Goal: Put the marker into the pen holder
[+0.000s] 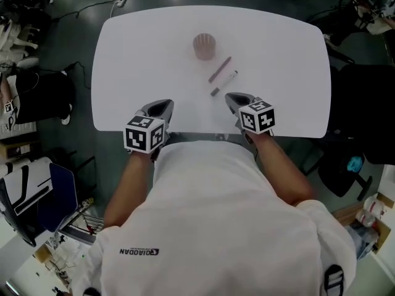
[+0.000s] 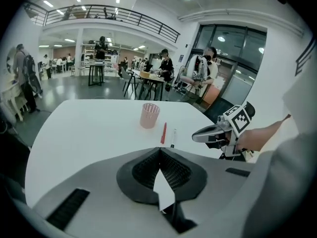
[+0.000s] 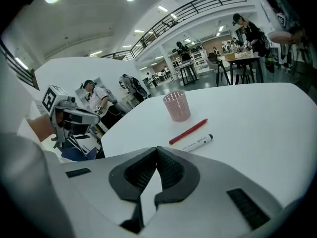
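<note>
Nothing done yet: white black-capped marker (image 1: pixel 224 82) lies on white bench (image 1: pixel 142 54), outside pink perforated pen holder (image 1: pixel 204 46); left gripper (image 1: pixel 162 105), right gripper (image 1: pixel 234 98) both closed, empty.

white dark-capped marker (image 1: pixel 224 82) is seen lying flat just ahead of the right claw (image 1: pixel 229 96); pink mesh pen holder (image 1: pixel 204 46) is seen upright, farther beyond.

White table (image 1: pixel 136 54), rounded corners; red pen (image 1: pixel 220 69) lying flat on it. Dark floor (image 1: pixel 74 29) around. Black bag (image 1: pixel 43 94) left, black chair (image 1: pixel 364 110) right. People (image 2: pixel 163 66) at distant tables, balcony railing (image 2: pixel 124 16) above.
</note>
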Available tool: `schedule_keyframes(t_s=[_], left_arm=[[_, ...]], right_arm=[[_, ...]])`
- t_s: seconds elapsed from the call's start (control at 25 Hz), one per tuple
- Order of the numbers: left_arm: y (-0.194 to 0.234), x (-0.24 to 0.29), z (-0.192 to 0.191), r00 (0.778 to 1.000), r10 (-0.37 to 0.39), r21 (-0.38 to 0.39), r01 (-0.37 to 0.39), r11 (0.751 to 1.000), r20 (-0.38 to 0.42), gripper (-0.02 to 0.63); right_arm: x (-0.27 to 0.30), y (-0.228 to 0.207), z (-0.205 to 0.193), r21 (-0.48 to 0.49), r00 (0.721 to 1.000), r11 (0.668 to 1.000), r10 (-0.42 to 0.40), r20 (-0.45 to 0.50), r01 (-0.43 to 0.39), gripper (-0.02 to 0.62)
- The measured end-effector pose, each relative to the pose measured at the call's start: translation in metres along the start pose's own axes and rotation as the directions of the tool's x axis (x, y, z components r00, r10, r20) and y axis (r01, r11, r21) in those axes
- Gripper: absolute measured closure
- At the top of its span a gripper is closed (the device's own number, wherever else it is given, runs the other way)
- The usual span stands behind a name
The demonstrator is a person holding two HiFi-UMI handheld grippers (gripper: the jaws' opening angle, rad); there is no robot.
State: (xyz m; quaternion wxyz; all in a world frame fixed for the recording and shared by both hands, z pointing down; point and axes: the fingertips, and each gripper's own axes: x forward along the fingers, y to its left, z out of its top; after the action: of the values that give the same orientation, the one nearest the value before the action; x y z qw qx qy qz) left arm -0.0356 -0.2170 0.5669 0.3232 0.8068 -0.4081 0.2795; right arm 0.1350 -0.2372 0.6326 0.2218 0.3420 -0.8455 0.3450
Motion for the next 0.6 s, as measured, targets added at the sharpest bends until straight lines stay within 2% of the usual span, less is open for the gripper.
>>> schedule_keyframes(t_s=[0.12, 0.2, 0.36, 0.52, 0.6], left_arm=[[0.017, -0.001, 0.007, 1.0, -0.021, 0.064, 0.023, 0.998, -0.019, 0.58], [0.033, 0.0, 0.009, 0.999, -0.027, 0.088, 0.029, 0.996, -0.031, 0.58], [0.062, -0.006, 0.007, 0.998, -0.048, 0.101, 0.053, 0.993, -0.047, 0.58], [0.08, -0.011, 0.006, 0.996, -0.073, 0.122, 0.08, 0.989, -0.06, 0.58], [0.087, -0.012, 0.004, 0.994, -0.086, 0.123, 0.094, 0.988, -0.068, 0.58]], right_arm=[[0.018, -0.002, -0.009, 0.062, 0.999, 0.997, -0.044, -0.024, 0.046, 0.577], [0.03, -0.008, -0.013, 0.139, 0.996, 0.987, -0.082, -0.026, 0.085, 0.577], [0.052, -0.017, -0.019, 0.296, 0.98, 0.935, -0.199, -0.011, 0.193, 0.552], [0.065, -0.028, -0.024, 0.394, 0.937, 0.858, -0.348, -0.023, 0.329, 0.423], [0.07, -0.033, -0.028, 0.403, 0.912, 0.829, -0.41, -0.032, 0.387, 0.378]])
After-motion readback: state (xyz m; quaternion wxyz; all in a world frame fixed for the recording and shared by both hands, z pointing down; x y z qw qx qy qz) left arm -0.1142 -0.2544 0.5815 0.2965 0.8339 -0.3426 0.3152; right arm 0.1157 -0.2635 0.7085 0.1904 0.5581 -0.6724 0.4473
